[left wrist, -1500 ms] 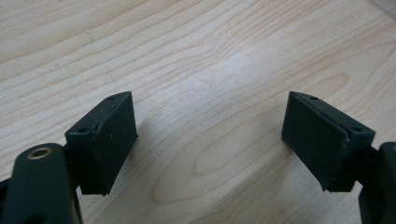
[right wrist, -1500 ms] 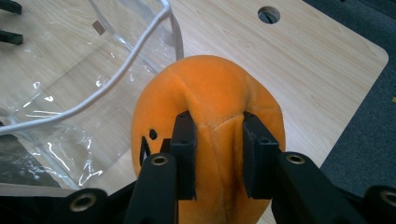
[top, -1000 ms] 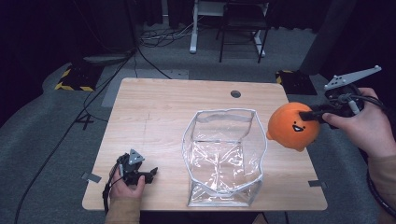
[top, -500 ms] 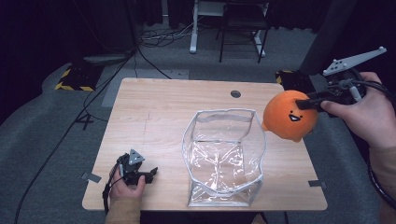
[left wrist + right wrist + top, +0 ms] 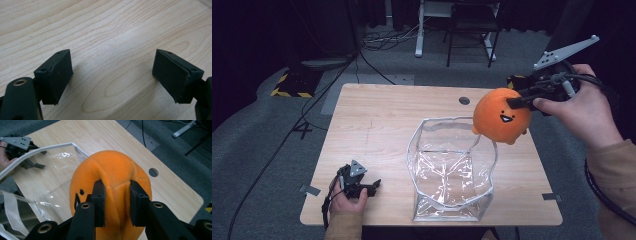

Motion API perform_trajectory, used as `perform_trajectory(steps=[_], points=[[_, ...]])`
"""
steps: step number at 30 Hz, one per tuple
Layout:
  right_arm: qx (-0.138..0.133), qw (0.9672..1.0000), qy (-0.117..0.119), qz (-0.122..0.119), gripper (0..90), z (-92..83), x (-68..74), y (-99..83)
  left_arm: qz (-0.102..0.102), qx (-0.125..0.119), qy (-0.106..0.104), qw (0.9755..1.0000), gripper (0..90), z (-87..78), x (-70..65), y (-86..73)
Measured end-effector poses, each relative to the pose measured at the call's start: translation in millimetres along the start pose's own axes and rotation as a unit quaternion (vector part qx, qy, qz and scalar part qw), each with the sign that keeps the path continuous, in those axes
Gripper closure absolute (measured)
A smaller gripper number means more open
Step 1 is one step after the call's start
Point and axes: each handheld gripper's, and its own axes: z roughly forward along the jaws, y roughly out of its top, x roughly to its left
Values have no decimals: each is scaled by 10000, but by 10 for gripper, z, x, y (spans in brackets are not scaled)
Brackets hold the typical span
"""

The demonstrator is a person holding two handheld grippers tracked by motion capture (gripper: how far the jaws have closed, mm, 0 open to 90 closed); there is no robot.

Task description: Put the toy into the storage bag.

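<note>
My right gripper (image 5: pixel 517 101) pinches a fold of the orange plush toy (image 5: pixel 500 116), holding it in the air above the far right corner of the clear plastic bag (image 5: pixel 452 170). My left gripper (image 5: pixel 362 186) rests on the wooden table (image 5: pixel 382 125), jaws spread and empty.

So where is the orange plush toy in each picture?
High view: the orange plush toy is right of centre, over the clear bag's far right corner.
Left gripper view: bare wooden table between two open pads.
Right gripper view: centre, pinched by the tongs.
Shared landmark: the table's round hole.
</note>
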Motion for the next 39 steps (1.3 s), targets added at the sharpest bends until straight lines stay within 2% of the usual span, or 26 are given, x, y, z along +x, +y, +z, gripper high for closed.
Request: perform_trajectory(steps=[7,11,15,20,28,36,39], points=[[-17,9997,211,-128,702,181,102,215,-3,4,-2,10000,167,0,2,0],[35,9987,366,-350,702,352,252,361,-4,0,-1,10000,167,1,3,0],[59,9978,460,-472,702,489,354,452,12,-13,6,10000,172,0,-2,-2],[105,9970,562,-522,702,627,417,505,18,-13,6,10000,175,-2,-3,-2],[175,9947,814,-603,703,954,539,507,5,-4,-4,10000,175,-3,-2,-1],[92,9931,895,-758,704,1233,641,427,7,-14,2,10000,175,-1,-2,-2],[124,9927,928,-764,704,1273,655,405,8,-12,1,10000,175,-1,-2,-2]])
